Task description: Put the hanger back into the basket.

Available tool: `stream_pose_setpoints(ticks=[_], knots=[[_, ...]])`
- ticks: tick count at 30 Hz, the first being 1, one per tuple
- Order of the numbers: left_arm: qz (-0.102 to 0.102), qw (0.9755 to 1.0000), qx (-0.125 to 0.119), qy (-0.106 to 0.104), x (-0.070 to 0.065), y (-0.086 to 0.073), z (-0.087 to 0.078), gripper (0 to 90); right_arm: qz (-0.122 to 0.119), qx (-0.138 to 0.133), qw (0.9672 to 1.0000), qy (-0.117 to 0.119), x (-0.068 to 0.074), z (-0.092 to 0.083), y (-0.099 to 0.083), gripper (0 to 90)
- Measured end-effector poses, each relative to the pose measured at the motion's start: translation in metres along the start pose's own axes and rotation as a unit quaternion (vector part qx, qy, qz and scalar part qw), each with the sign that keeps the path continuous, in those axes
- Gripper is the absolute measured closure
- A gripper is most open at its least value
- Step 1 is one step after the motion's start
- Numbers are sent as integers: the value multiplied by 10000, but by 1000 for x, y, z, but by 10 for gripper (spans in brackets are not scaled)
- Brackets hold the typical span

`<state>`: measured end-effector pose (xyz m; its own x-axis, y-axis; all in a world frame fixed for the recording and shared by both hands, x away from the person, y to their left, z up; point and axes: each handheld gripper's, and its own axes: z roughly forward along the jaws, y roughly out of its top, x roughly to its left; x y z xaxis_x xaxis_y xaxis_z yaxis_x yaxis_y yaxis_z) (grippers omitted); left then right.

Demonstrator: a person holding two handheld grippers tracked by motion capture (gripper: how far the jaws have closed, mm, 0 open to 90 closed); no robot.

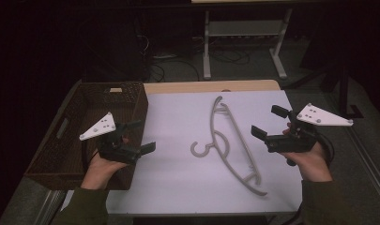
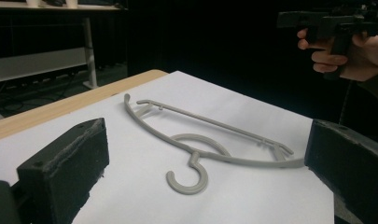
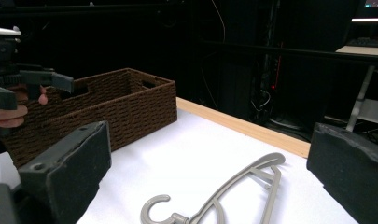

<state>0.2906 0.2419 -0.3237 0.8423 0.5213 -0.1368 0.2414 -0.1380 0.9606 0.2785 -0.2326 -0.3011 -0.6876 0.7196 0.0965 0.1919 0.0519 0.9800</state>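
A grey plastic clothes hanger (image 1: 227, 143) lies flat on the white tabletop (image 1: 178, 122), its hook (image 1: 200, 148) pointing left. My left gripper (image 1: 141, 136) hovers to its left, beside the basket, jaws spread wide with nothing between them. To the hanger's right my right gripper (image 1: 268, 121) is also open and empty, facing left. In the left gripper view the hanger (image 2: 200, 140) lies ahead between the two black jaws, with the other hand's gripper (image 2: 326, 21) farther off. The right gripper view shows the hanger (image 3: 233, 191) low in the middle.
A dark brown woven basket (image 1: 84, 136) sits at the table's left edge; it also shows as the basket (image 3: 116, 107) in the right gripper view. A wooden strip (image 1: 211, 86) borders the table's far edge. White table legs (image 1: 244, 42) stand beyond on the dark floor.
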Motion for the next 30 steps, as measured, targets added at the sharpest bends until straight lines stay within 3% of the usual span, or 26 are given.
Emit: stream_pose_setpoints(ticks=[10, 15, 25, 30], knots=[[98, 9987, 486, -107, -15, 2, 18, 0, -106, 246, 9996, 21, 4, 4, -4, 0], [207, 9967, 770, -130, -23, -2, 30, 0, -158, 471, 9987, 95, 7, 11, -9, 0], [264, 9940, 1036, -234, -32, -16, 46, 0, -226, 859, 9959, 189, 10, 17, -26, 0], [193, 9922, 1187, -343, -38, -32, 55, 0, -207, 1034, 9942, 227, 10, 17, -40, 0]])
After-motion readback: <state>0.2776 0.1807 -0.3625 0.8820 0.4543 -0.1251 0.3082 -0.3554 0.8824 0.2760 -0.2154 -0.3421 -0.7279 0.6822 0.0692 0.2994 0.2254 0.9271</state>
